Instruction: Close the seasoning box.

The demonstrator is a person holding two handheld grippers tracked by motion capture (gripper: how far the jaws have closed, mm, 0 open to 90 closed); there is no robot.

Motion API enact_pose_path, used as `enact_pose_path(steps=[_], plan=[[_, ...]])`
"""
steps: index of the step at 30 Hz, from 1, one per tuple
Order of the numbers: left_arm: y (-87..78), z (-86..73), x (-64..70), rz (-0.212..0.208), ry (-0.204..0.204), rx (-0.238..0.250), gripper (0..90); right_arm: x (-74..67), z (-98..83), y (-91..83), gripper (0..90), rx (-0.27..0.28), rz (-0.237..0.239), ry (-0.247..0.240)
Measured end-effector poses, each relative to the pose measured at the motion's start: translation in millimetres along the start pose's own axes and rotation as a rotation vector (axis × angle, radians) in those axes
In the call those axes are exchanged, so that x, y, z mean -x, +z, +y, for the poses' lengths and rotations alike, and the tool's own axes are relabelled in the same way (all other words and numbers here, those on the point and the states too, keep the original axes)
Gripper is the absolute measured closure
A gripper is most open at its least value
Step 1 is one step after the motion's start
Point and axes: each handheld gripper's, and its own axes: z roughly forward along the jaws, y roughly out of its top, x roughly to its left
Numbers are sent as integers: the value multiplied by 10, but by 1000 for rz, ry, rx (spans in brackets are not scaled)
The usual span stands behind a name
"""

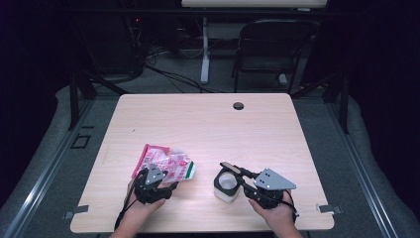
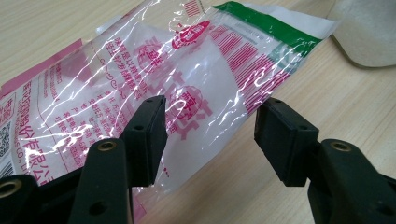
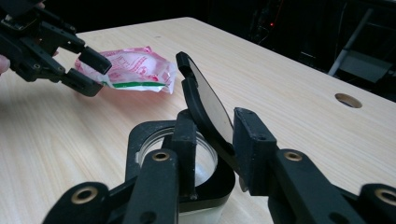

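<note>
Left gripper (image 1: 171,184) jaws wide, hovering over the pink plastic bag (image 1: 166,162) lying flat near-left on the table (image 1: 208,124), not clamping it. Right gripper (image 1: 233,173) jaws partly spread, straddling the raised black flip lid (image 3: 205,102) of the white container (image 1: 226,186), near-right.

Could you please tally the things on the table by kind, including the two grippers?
Plastic packet: 1
Container with flip lid: 1
Handheld grippers, left gripper and right gripper: 2
Total: 4
</note>
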Motion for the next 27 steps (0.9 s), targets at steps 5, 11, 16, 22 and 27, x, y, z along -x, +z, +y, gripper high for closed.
enact_pose_path(steps=[5, 11, 16, 22, 27], plan=[[-8, 0, -6, -1, -2, 4, 439, -14, -9, 12, 678, -9, 5, -2], [5, 11, -6, -6, -3, 3, 439, -24, -15, 2, 668, -13, 5, -11], [19, 20, 4, -10, 4, 2, 439, -30, -25, -2, 658, -7, 10, -1], [17, 23, 4, -6, 2, 2, 439, -44, -26, -2, 645, -10, 13, -2], [17, 22, 2, -5, 2, 2, 438, -60, -27, 5, 604, -17, 26, -3]])
